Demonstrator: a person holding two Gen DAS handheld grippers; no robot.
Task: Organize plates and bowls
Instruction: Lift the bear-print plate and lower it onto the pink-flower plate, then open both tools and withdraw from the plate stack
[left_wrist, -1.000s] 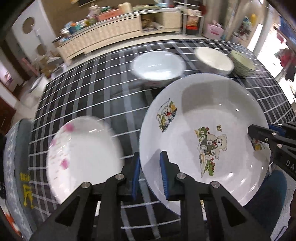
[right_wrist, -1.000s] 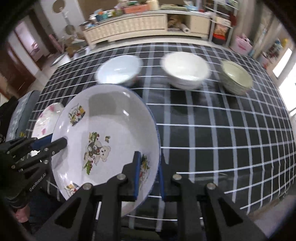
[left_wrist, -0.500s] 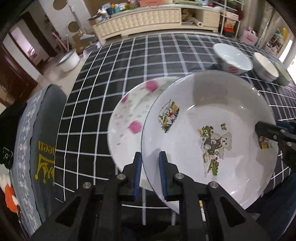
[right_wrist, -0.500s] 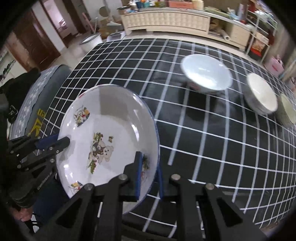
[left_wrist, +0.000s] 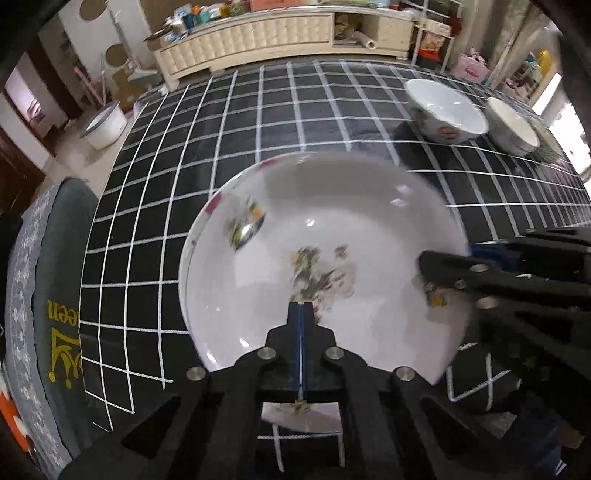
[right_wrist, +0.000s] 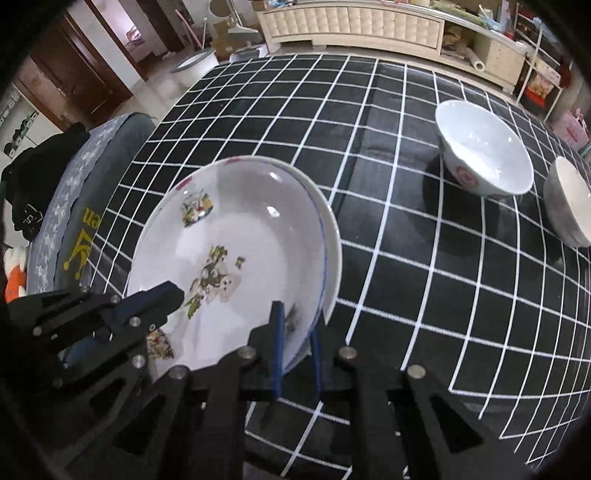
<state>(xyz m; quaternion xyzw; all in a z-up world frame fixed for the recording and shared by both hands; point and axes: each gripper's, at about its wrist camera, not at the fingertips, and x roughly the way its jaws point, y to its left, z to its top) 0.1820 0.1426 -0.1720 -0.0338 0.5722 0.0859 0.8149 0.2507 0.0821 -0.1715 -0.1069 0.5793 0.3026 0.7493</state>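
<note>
The white bear-print plate (left_wrist: 332, 266) (right_wrist: 243, 258) sits on top of the pink-flowered plate (right_wrist: 328, 221), whose rim shows at the far and right edges (left_wrist: 214, 203). My left gripper (left_wrist: 301, 306) is shut and empty, its fingers pressed together above the plate's near side. My right gripper (right_wrist: 295, 325) is a little apart around the bear plate's right rim; it also shows in the left wrist view (left_wrist: 443, 262). A white bowl with red marks (right_wrist: 484, 155) (left_wrist: 447, 114) and another white bowl (right_wrist: 570, 199) (left_wrist: 513, 127) stand at the right.
The table (right_wrist: 406, 258) has a black cloth with a white grid. A grey chair cushion with yellow letters (left_wrist: 55, 295) lies beyond the table's left edge. A long cream cabinet (left_wrist: 280, 33) stands behind the table.
The bear plate was carried left and lowered onto the flowered plate. My left gripper let go of its rim and closed empty. My right gripper's jaws have widened slightly.
</note>
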